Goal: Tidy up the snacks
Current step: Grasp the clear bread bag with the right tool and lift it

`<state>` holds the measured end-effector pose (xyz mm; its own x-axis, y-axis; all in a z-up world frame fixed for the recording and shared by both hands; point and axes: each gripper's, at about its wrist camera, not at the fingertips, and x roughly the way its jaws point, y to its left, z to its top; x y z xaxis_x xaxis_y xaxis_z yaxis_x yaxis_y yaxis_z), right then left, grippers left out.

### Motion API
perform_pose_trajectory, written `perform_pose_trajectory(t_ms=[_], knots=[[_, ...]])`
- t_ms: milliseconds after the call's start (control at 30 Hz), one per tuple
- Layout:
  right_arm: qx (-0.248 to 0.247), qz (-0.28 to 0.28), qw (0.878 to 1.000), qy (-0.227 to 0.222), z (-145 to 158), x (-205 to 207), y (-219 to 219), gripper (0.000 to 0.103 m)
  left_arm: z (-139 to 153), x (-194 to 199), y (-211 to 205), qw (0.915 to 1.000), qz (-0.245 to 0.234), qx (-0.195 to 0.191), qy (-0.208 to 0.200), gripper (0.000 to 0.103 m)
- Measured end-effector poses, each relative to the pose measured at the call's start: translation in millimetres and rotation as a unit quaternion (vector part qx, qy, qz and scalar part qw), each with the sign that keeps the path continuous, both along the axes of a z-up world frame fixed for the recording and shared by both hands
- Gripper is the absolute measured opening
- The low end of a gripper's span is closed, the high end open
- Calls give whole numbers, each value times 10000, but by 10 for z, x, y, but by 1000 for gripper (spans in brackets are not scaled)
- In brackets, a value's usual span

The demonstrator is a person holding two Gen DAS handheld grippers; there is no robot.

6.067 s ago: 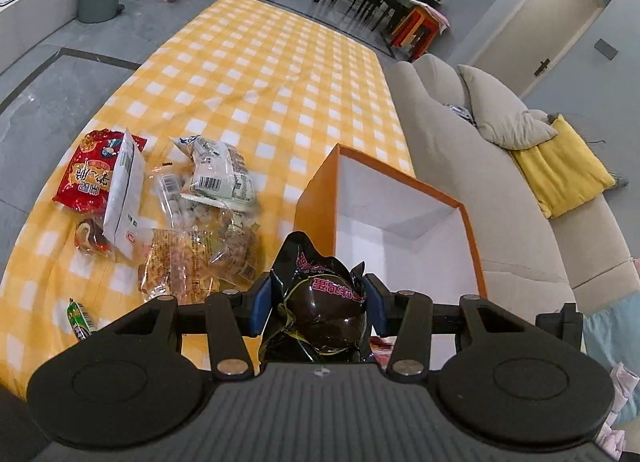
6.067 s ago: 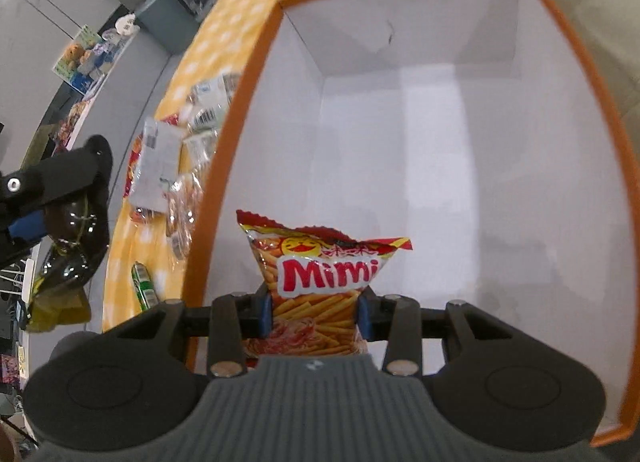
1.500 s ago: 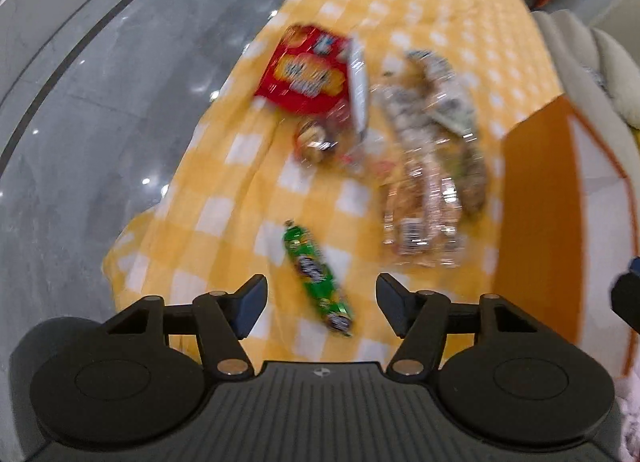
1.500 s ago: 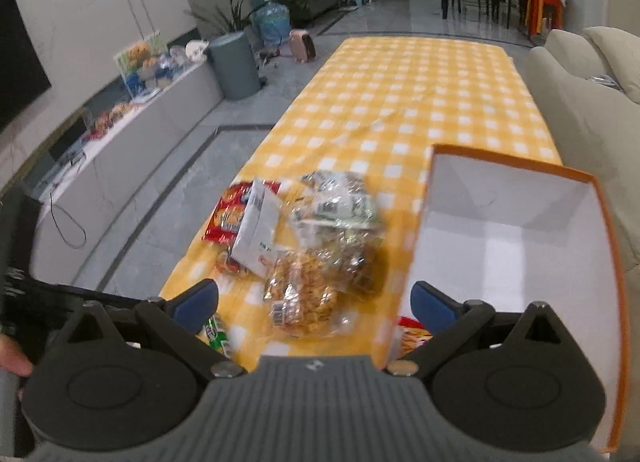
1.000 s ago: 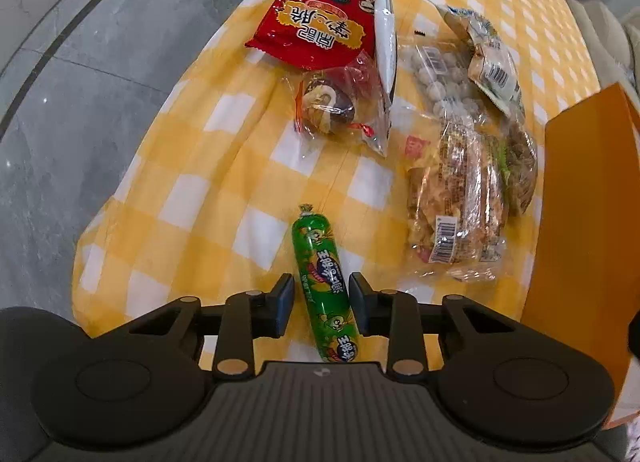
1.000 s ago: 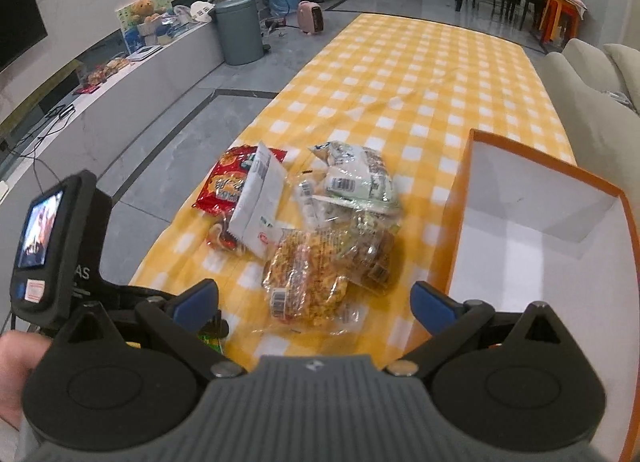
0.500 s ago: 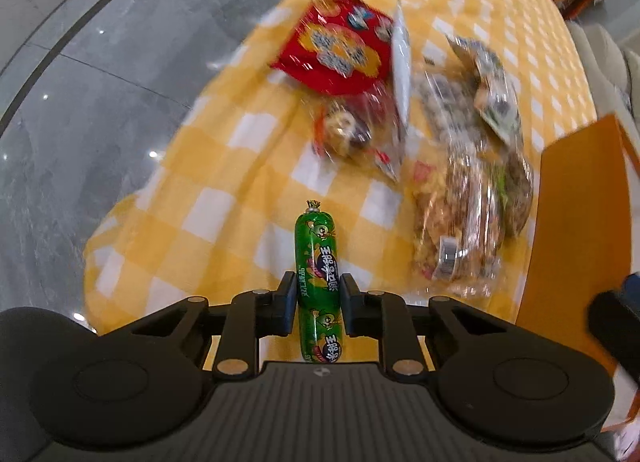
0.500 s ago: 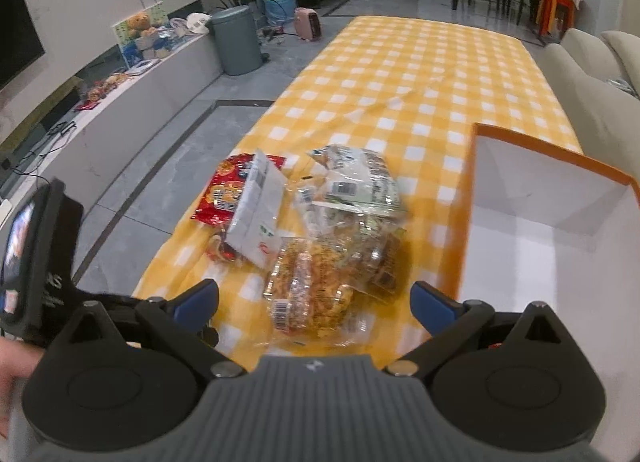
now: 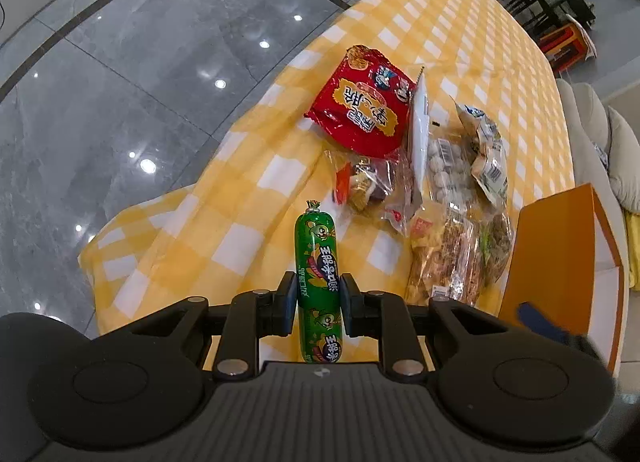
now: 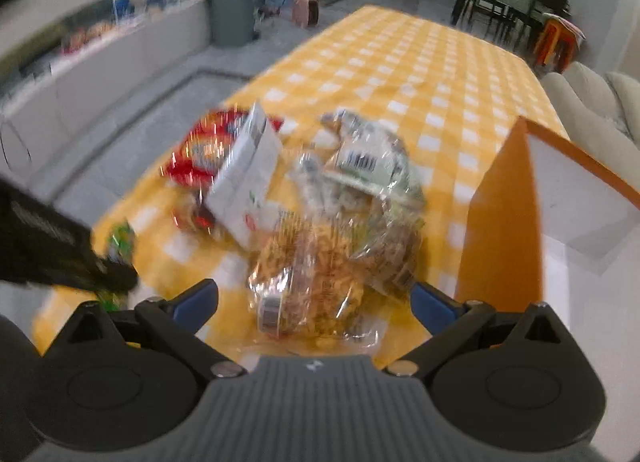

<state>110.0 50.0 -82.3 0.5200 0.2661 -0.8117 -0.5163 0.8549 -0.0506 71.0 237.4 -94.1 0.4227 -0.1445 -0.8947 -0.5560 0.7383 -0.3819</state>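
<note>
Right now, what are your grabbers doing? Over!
Left gripper shut on green sausage stick. Right gripper open over clear snack bag, not gripping. Orange box open nearby; nothing blocking.

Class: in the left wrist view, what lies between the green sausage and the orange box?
The clear bag of crackers lies between the green sausage and the orange box, shown in the left wrist view.
</note>
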Motion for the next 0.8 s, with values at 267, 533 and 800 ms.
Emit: perform_pose_trajectory(t_ms=[267, 533, 800], knots=[[225, -500, 9973, 490, -464, 182, 59, 100, -15, -12, 91, 9998, 78, -174, -90, 24], [512, -227, 9984, -94, -480, 66, -75, 67, -43, 52, 77, 9994, 49, -328, -107, 24], [840, 369, 9945, 495, -389, -124, -147, 68, -60, 34, 98, 9992, 112, -380, -70, 24]])
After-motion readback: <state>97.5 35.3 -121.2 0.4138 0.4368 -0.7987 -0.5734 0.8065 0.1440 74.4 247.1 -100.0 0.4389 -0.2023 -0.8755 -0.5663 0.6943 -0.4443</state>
